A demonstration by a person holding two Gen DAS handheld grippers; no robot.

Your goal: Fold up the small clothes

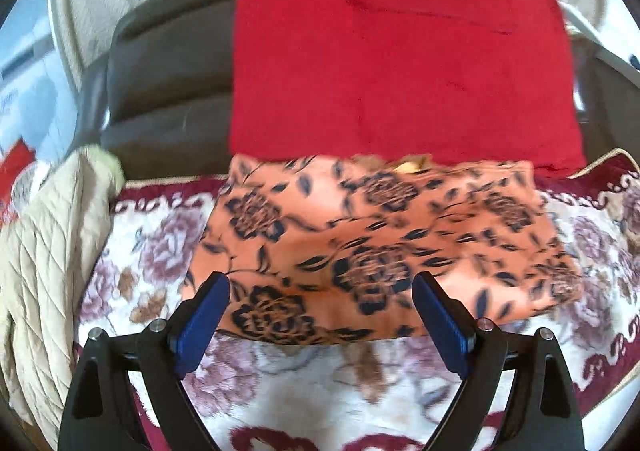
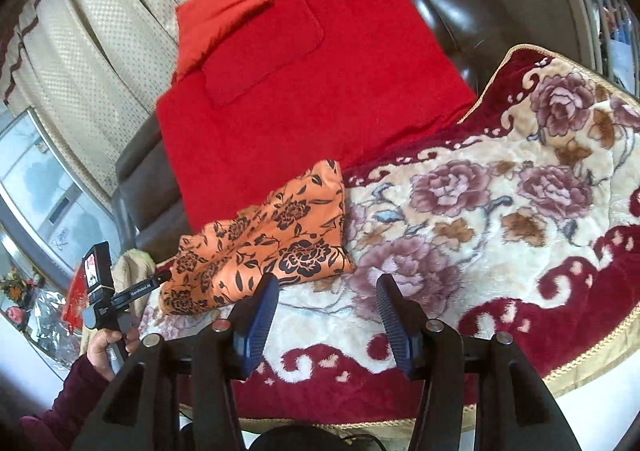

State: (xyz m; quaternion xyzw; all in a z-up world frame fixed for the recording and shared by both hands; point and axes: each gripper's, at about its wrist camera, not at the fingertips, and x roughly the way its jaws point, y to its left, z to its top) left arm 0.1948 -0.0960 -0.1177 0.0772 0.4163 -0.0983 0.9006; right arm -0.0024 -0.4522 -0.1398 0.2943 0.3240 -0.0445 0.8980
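A: Where do we stand with the orange flowered cloth [image 1: 380,247]?

B: It lies folded into a flat rectangle on the rose-patterned blanket [image 1: 304,379], just ahead of our left gripper [image 1: 320,315]. Those jaws stand wide, nothing between them, the cloth's near edge just beyond the fingertips.

A: And our right gripper [image 2: 326,311]?

B: Its jaws are partly apart and empty too. From there the cloth [image 2: 264,243] sits ahead and to the left of the jaws, with bare blanket [image 2: 500,211] straight in front. Neither pad touches fabric.

A: So we judge this fold finished?

B: It looks so: edges squared, both tools clear of it. Beyond the cloth a red blanket [image 1: 400,63] is spread over the dark sofa back [image 1: 168,71].

A: What does the next move call for?

B: Either one more fold or a fresh garment. The quilted beige piece [image 1: 44,251] lies left of our left jaws; reaching it means swinging that way and nipping an edge.
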